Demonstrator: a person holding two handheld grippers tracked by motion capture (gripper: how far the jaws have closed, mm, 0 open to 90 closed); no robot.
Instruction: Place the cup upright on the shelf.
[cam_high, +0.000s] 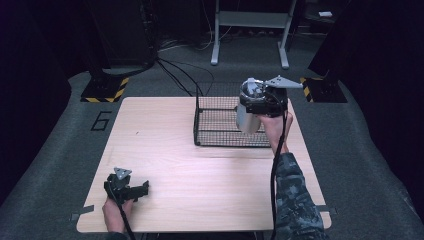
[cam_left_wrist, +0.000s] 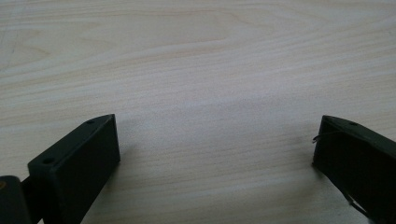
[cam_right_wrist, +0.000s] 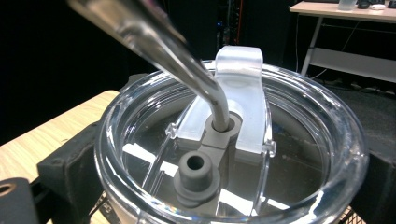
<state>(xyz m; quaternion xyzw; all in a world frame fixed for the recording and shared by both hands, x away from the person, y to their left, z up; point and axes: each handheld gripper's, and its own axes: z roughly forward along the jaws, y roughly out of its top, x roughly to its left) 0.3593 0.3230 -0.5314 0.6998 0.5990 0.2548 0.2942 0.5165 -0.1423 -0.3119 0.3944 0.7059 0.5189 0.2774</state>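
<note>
Gripping a clear-lidded tumbler (cam_high: 247, 118) above the wire basket (cam_high: 210, 141) at the tabletop's (cam_high: 200, 170) far right, the right claw (cam_high: 257, 100) pinches its sides, straw (cam_right_wrist: 187, 60) through the lid. Near the front-left edge, the left claw (cam_high: 141, 189) rests spread over open wood.

The straw (cam_right_wrist: 154, 42) runs off the right gripper view's top edge. The cup (cam_right_wrist: 233, 140) hides both jaws' tips there.
</note>
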